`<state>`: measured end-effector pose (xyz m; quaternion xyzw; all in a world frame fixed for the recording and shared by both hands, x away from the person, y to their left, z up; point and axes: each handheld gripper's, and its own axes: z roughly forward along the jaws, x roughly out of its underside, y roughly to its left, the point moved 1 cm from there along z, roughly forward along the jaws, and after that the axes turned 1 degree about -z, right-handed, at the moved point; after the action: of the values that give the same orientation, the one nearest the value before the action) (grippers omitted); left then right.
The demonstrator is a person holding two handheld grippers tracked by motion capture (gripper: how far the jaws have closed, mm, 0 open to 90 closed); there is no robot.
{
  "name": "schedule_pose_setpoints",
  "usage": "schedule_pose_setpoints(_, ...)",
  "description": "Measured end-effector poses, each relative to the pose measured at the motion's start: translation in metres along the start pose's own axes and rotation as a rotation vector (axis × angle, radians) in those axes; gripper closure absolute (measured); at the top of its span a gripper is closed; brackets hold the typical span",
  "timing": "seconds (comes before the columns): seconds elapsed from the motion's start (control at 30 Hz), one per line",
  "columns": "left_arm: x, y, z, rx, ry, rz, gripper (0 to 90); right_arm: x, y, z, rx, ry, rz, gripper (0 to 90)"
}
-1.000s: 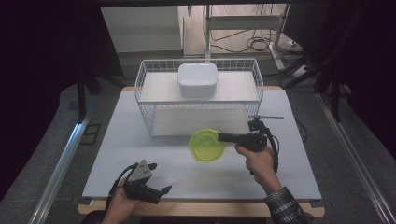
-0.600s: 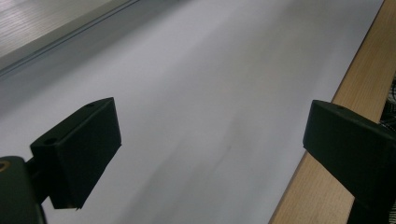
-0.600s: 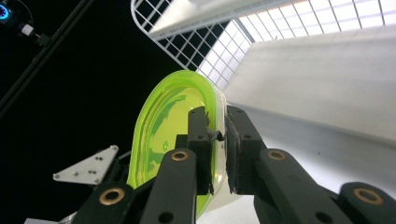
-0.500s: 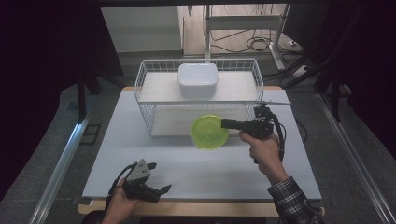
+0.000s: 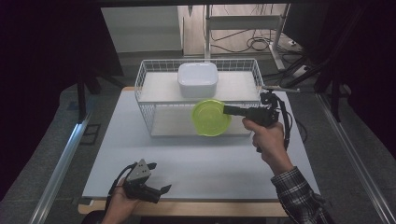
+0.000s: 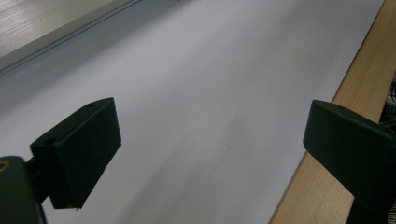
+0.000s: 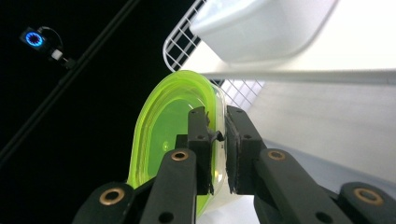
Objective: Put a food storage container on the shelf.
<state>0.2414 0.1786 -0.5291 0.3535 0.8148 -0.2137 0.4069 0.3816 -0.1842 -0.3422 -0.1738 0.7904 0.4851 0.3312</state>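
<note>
A lime-green plastic bowl [image 5: 211,117] hangs in the air in front of the white wire rack [image 5: 144,93], level with its front rail. My right gripper [image 5: 227,110] is shut on the bowl's right rim and points left. In the right gripper view the two jaws pinch the green bowl's [image 7: 163,130] wall at my right gripper [image 7: 217,140]. A white square dish [image 5: 197,79] sits on the rack's upper shelf; the white dish [image 7: 261,28] shows close above the bowl. My left gripper [image 5: 161,192] rests open near the table's front edge, its jaws wide over bare tabletop around my left gripper [image 6: 210,144].
The white tabletop [image 5: 187,154] has a wooden front edge [image 6: 327,154]. The rack's lower shelf [image 5: 173,122] lies behind the bowl. Cables and a metal frame [image 5: 261,42] stand beyond the table. Dark floor surrounds the sides.
My right gripper has lifted the green bowl off the table, up and toward the rack's front. The left gripper has stayed put.
</note>
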Motion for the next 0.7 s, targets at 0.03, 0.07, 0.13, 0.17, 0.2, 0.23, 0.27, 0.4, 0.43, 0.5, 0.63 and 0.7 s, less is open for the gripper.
schedule_pose_setpoints(0.03, 0.0, 0.0, 0.0, 0.0, 0.0, 0.001, 3.8, -0.003, 0.002, -0.001, -0.002, -0.006, -0.001, 81.6)
schedule_pose_setpoints(0.07, 0.0, 0.0, 0.0, 0.0, 0.0, 0.001, 3.8, -0.006, 0.003, -0.001, -0.003, -0.011, -0.005, 81.7)
schedule_pose_setpoints(0.13, 0.0, 0.0, 0.0, 0.0, -0.001, 0.001, 3.8, -0.011, 0.007, -0.002, -0.003, -0.019, -0.01, 81.7)
schedule_pose_setpoints(0.17, 0.0, 0.0, 0.0, 0.001, 0.0, 0.001, 3.9, -0.014, 0.009, -0.002, -0.006, -0.019, -0.013, 81.7)
schedule_pose_setpoints(0.2, 0.0, 0.0, 0.0, 0.001, 0.0, 0.001, 3.8, -0.017, 0.011, -0.002, -0.001, -0.023, -0.018, 81.6)
schedule_pose_setpoints(0.23, 0.0, 0.0, 0.0, 0.002, -0.003, -0.002, 3.8, -0.02, 0.013, -0.002, -0.002, -0.027, -0.018, 81.6)
schedule_pose_setpoints(0.27, 0.0, 0.0, 0.0, 0.002, -0.003, -0.001, 3.8, -0.023, 0.014, -0.002, -0.003, -0.028, -0.021, 81.6)
schedule_pose_setpoints(0.4, 0.0, -0.001, 0.0, 0.004, -0.001, 0.0, 3.8, -0.033, 0.019, 0.0, -0.008, -0.043, -0.016, 81.7)
schedule_pose_setpoints(0.43, 0.0, 0.0, 0.0, 0.004, -0.002, 0.0, 3.8, -0.036, 0.019, 0.001, -0.008, -0.047, -0.016, 81.7)
schedule_pose_setpoints(0.5, 0.0, 0.0, 0.0, 0.006, -0.001, -0.001, 3.8, -0.04, 0.02, 0.003, -0.009, -0.055, -0.011, 81.6)
schedule_pose_setpoints(0.63, 0.0, -0.001, 0.0, 0.006, 0.0, -0.001, 3.8, -0.051, 0.023, 0.007, -0.008, -0.074, -0.009, 81.7)
schedule_pose_setpoints(0.7, 0.0, 0.0, 0.0, 0.007, 0.001, -0.001, 3.9, -0.057, 0.025, 0.01, -0.004, -0.083, -0.005, 81.7)
